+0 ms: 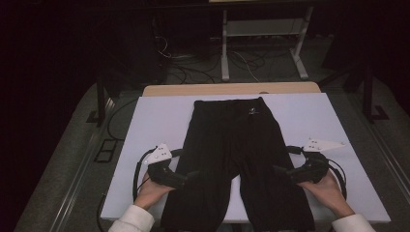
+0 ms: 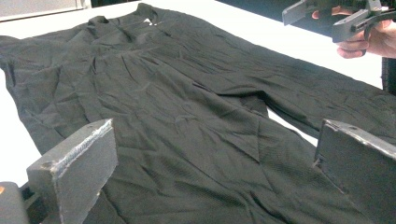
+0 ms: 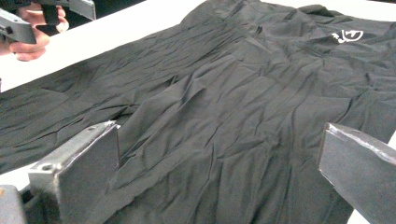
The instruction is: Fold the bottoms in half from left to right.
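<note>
A pair of black trousers (image 1: 237, 145) lies flat on the white table (image 1: 159, 116), waistband at the far side and the two legs running toward the near edge. A small white logo (image 3: 348, 36) marks the waistband. My left gripper (image 1: 193, 175) hovers at the outer side of the left leg, open, its jaws pointing inward over the cloth (image 2: 187, 116). My right gripper (image 1: 278, 170) mirrors it at the right leg, open, nothing pinched. In the left gripper view my left gripper (image 2: 215, 140) stands wide above the fabric; in the right gripper view my right gripper (image 3: 219, 135) does the same.
A wooden strip (image 1: 232, 89) shows past the table's far edge. Beyond it stand a white metal frame (image 1: 263, 29) and loose cables (image 1: 193, 67) on the floor. Bare white table lies on both sides of the trousers.
</note>
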{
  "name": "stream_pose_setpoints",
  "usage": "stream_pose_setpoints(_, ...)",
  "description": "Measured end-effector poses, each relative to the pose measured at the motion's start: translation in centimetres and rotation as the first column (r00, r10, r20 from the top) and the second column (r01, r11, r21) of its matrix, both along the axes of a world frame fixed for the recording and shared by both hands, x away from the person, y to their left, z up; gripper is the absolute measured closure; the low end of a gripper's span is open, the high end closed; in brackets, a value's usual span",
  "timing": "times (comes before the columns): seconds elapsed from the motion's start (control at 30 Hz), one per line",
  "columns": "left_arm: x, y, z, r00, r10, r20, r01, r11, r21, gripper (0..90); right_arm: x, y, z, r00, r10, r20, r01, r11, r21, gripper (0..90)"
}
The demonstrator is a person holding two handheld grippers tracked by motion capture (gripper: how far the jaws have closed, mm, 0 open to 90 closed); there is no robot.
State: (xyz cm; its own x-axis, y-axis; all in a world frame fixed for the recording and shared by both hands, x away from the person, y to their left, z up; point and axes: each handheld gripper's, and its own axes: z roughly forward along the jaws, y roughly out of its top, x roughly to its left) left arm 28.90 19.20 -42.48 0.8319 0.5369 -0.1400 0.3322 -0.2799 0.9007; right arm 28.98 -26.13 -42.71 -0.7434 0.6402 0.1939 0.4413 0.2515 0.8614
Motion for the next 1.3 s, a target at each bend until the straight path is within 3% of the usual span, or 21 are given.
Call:
stream_pose_setpoints(0.8,-0.2,0.1,0.1,0.9999,0.015,0.001,-0.015,0.9999,0.005,0.0,-0.1,-0.1,0.6,0.9986,-0.052,-0.002,0.052,0.999,-0.016,0.0)
stream_pose_setpoints(1.3,-0.4,0.1,0.1,0.9997,0.024,0.001,-0.024,0.9997,0.001,0.0,0.6,0.7,2.3,0.9988,-0.046,-0.012,0.046,0.998,-0.038,0.0)
